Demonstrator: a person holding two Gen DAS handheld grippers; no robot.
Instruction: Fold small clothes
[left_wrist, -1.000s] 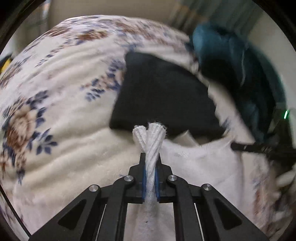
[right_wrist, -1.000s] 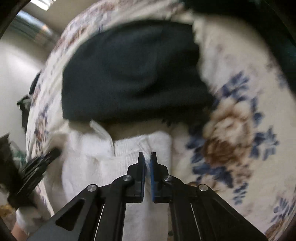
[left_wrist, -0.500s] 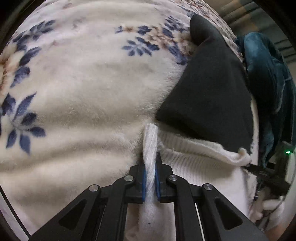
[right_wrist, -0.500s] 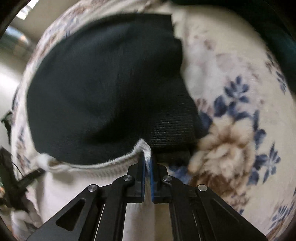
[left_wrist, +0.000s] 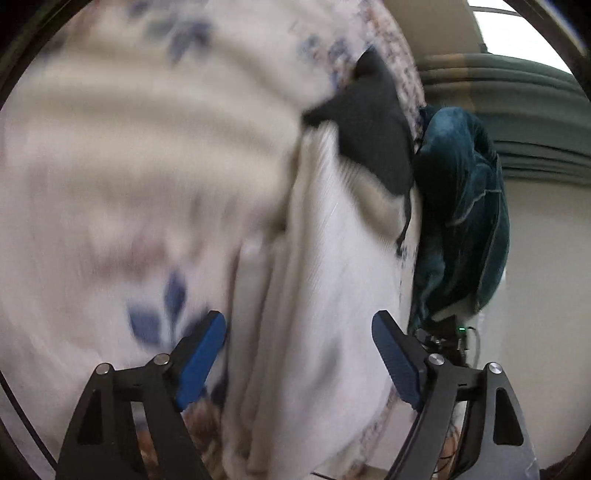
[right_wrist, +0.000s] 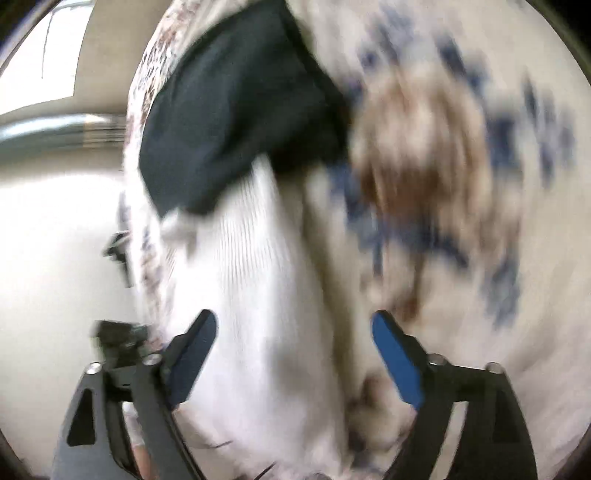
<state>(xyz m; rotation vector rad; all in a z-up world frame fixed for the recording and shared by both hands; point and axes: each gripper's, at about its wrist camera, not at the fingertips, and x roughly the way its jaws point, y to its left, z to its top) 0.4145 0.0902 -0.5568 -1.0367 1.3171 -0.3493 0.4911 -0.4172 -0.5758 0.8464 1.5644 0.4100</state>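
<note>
From the left wrist view, the left gripper (left_wrist: 299, 330) has just been opening, jaws spread wide and pinching nothing, the white knit garment (left_wrist: 325, 266) lying loose between them on the floral blanket (left_wrist: 110, 166); best to lift clear without snagging the fresh fold. Only here shows a teal garment (left_wrist: 461, 206). The right wrist view: right gripper (right_wrist: 293, 328) likewise just released, jaws apart, and it shows the black garment (right_wrist: 236, 99) broad and close.
</note>
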